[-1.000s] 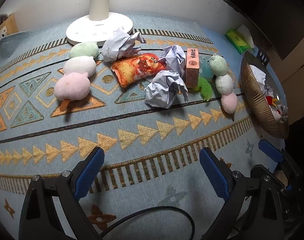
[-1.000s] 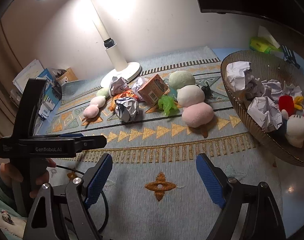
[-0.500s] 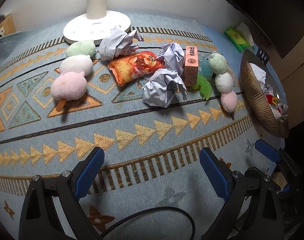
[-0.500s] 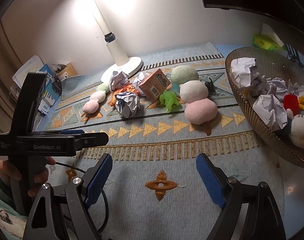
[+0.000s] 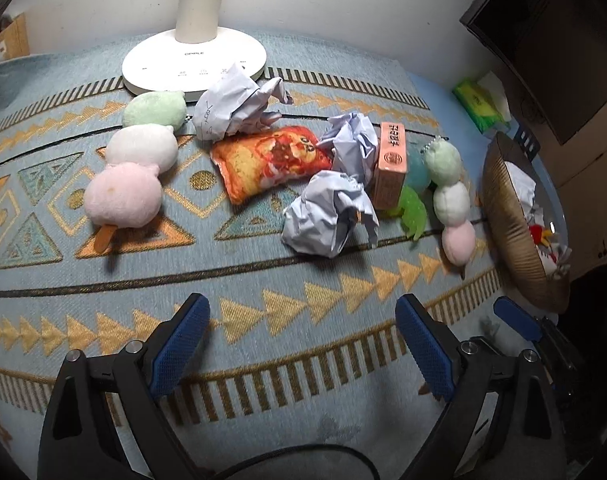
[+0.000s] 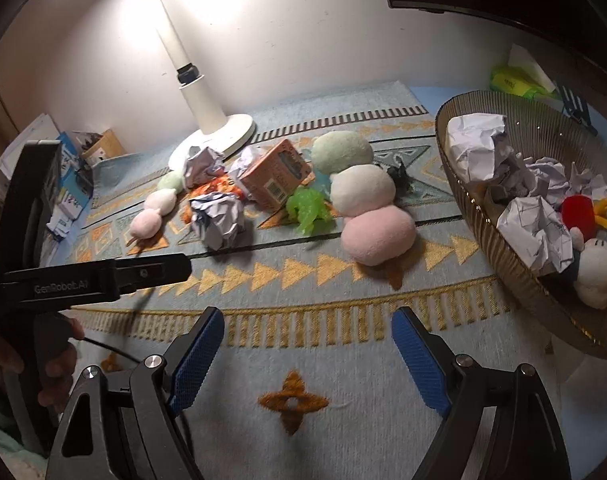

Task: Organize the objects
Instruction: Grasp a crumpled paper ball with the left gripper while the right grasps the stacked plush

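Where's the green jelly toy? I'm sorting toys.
In the right wrist view, the green jelly toy lies mid-mat between the orange box and the three-ball plush skewer.

"OPPLE" on lamp base [image 5: 191, 60]; "GenRobot.AI" on left hand-held gripper [image 6: 75, 286]

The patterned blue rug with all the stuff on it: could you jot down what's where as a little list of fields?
surface: blue rug with orange triangles
loose items: crumpled paper ball, orange snack bag, pink carton, green jelly toy, two three-ball plush skewers
container: ribbed brown bowl, holding paper balls and plush toys
lamp: white base, lit
left gripper: open, empty, jaws just closing somewhat
right gripper: open, empty
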### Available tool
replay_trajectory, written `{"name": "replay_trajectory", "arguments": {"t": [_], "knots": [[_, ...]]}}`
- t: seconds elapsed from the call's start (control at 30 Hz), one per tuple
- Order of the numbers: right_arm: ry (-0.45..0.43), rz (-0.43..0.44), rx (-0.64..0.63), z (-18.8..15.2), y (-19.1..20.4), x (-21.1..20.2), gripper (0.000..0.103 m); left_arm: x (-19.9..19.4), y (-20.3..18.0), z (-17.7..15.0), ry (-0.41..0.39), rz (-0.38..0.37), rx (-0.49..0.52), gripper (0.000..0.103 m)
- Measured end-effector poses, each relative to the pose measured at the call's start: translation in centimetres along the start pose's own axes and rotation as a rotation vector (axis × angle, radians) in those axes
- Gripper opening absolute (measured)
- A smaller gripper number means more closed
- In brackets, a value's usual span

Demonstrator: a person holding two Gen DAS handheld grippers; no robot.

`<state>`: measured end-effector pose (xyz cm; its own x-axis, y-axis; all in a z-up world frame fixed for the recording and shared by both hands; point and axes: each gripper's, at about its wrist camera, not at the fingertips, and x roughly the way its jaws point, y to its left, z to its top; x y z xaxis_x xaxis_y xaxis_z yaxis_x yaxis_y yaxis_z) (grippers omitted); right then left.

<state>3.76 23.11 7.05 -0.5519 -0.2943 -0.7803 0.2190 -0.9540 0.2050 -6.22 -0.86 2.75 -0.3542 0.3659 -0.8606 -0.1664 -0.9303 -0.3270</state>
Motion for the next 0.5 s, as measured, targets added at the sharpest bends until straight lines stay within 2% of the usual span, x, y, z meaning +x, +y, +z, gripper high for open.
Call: {"name": "replay_trajectory", "arguments": {"t": [0.03, 0.1, 0.17, 0.27, 0.33, 0.4, 0.43, 0.47, 0.5], "knots": [[-0.005, -0.026, 0.000, 0.4, -0.1, 0.6, 0.091, 0.4, -0.1, 0.4, -0.002, -0.007, 0.008, 0.072], [-0.015, -0.068, 0.018, 1.1, -0.5, 1.9, 0.093, 1.4, -0.4, 1.1, -0.003, 0.019, 0.039, 0.063], [-0.015, -0.094, 0.049, 1.7, -1.1, 3.2, 0.094, 2.1, -0.8, 1.8, -0.011, 0.032, 0.071, 0.062], [0.010, -0.161, 0.084, 2.2, -1.7, 5.5, 0.095, 2.9, -2.0, 2.7, -0.028, 0.003, 0.111, 0.062], [-0.021, -0.187, 0.075, 2.6, -1.4, 6.0, 0.097, 3.2, -3.0, 3.1, -0.041, -0.015, 0.150, 0.050], [-0.031, -0.203, 0.068, 2.9, -1.1, 6.4, 0.098, 3.8, -3.8, 3.2, -0.037, -0.002, 0.186, 0.045], [-0.038, -0.204, 0.058, 3.0, -1.0, 6.7, 0.098, 4.0, -4.0, 3.2, -0.038, 0.003, 0.198, 0.038], [-0.035, -0.204, 0.054, 3.2, -1.0, 6.8, 0.099, 4.0, -4.1, 3.1, -0.046, 0.006, 0.210, 0.037], [-0.043, -0.204, 0.056, 3.2, -1.0, 6.7, 0.094, 4.0, -4.3, 3.0, -0.049, 0.002, 0.214, 0.038]]}}
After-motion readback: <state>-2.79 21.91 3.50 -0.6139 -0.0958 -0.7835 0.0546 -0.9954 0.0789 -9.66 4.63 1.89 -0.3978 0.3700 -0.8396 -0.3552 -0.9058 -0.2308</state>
